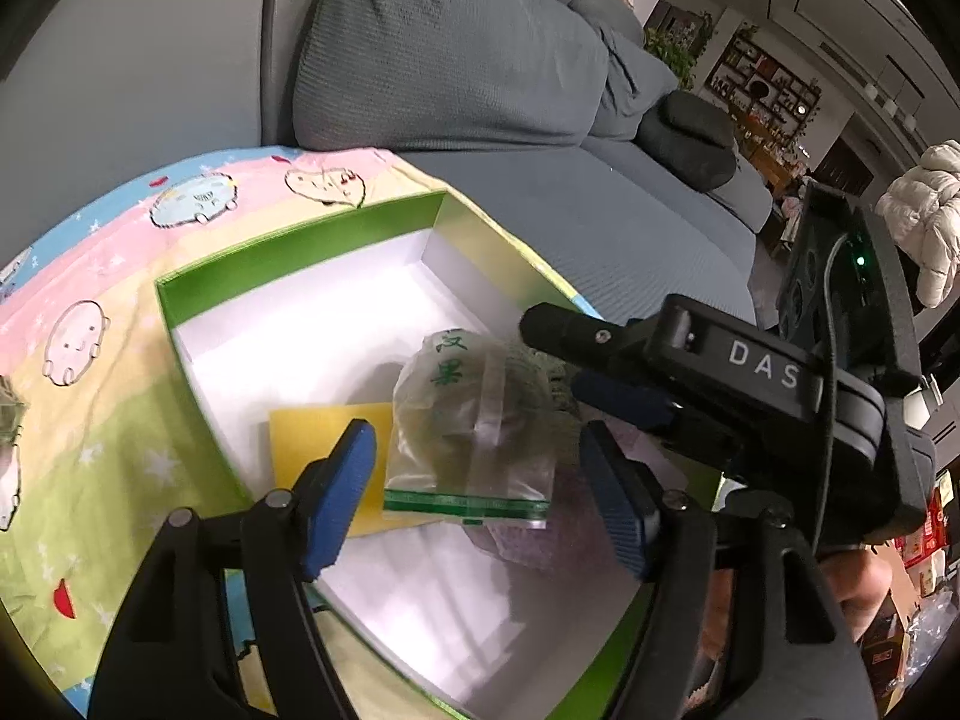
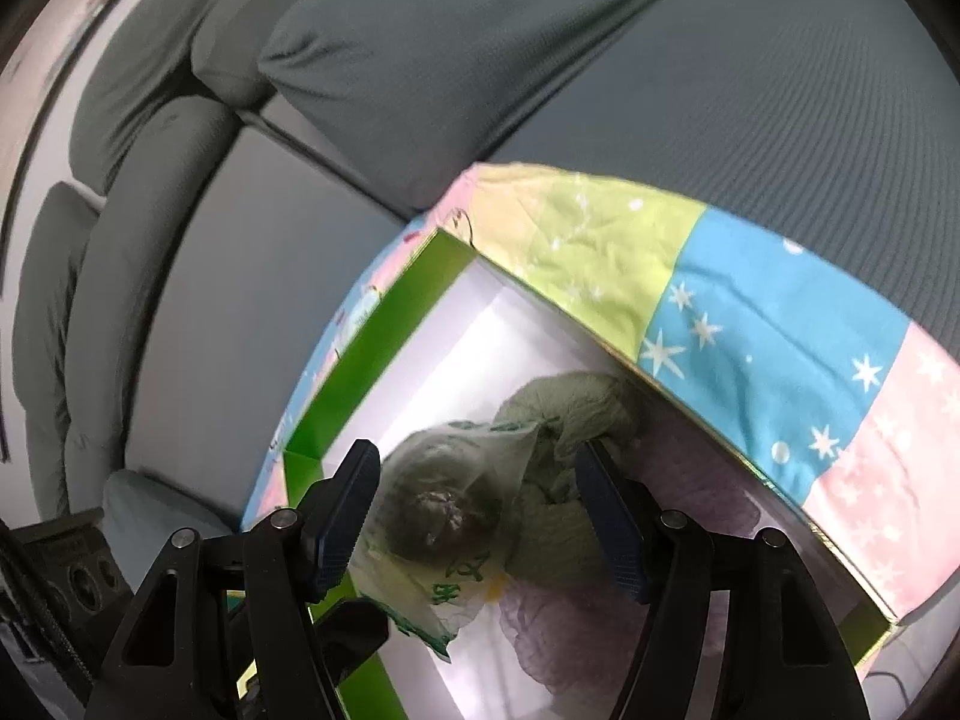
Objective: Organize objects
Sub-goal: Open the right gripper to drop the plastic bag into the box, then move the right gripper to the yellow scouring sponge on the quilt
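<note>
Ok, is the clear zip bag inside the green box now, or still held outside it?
Inside. The clear zip bag lies on the white floor of the green box, overlapping a yellow card; the left gripper stands open around it.

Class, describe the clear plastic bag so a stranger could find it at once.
Find the green box with white walls on the patterned cloth. Inside lies the clear bag, beside a yellow card. Only it has green printing and a green zip strip.
</note>
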